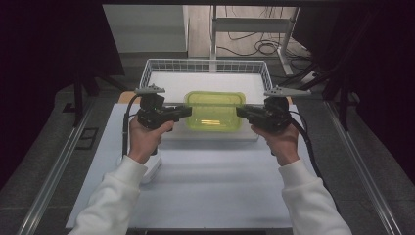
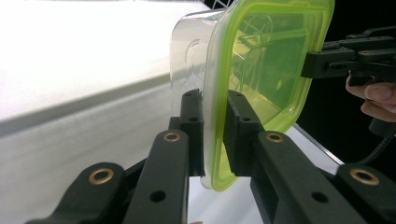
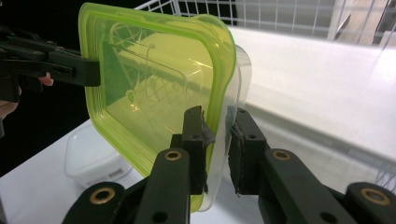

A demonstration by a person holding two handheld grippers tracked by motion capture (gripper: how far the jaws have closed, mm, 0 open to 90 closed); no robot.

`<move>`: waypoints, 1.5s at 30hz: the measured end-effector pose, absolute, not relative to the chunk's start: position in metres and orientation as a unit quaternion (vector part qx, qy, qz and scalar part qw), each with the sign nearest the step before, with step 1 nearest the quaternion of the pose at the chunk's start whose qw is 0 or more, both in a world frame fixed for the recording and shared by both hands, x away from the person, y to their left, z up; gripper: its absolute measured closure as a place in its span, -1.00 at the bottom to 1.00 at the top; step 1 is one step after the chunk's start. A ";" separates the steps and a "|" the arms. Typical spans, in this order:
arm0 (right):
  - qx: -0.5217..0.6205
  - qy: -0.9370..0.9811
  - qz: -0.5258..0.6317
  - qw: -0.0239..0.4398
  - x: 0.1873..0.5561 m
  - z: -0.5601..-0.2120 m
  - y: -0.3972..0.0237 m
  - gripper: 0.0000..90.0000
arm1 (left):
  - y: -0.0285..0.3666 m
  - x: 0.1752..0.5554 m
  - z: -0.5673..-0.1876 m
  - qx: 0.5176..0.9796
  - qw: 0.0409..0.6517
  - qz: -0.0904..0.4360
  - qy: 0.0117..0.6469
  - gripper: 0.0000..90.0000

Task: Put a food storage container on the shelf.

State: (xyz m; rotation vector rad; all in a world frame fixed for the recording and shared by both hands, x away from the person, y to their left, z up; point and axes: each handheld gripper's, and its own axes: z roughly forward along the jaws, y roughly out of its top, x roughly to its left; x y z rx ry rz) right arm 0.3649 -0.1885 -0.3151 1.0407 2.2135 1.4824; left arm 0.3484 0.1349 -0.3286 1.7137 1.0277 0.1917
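1. Black jaws of the left gripper [image 2: 212, 135] rise from the bottom of the left gripper view, clenched on one short end of the container [image 2: 261, 79]; one pad lies against the clear wall, the other against the green lid's rim.
2. Across from it, the right gripper [image 3: 219, 144] grasps the opposite short end the same way, with the rim of lid and tub pinched between its pads.
3. From above, the left gripper [image 1: 183, 111] and right gripper [image 1: 242, 111] point inward toward each other, with the container [image 1: 214, 111] spanning the gap between them.
4. That container is a clear rectangular tub with a translucent yellow-green lid [image 3: 154, 79] on it. It hangs between the two grippers, over the far part of the table, in front of the wire basket.
5. Each hand wraps a gripper's grip: the left hand [image 1: 145, 136] and right hand [image 1: 280, 139] come from white sleeves at the bottom of the high view.
6. Beyond the container stands a white wire basket [image 1: 205, 66], with a white surface inside.
7. Another clear tub [image 3: 93, 158] sits on the white table [image 1: 215, 186], near the left forearm in the high view.
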 end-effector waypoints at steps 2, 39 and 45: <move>0.359 0.765 0.516 0.142 0.370 -0.308 -0.188 0.72 | 0.136 0.354 -0.323 0.718 0.541 0.082 0.430 0.76; 0.394 0.752 0.520 0.098 0.451 -0.286 -0.171 0.74 | 0.155 0.434 -0.306 0.722 0.522 0.047 0.452 0.76; 0.416 0.754 0.503 0.076 0.463 -0.294 -0.170 0.74 | 0.156 0.448 -0.315 0.727 0.508 0.026 0.462 0.76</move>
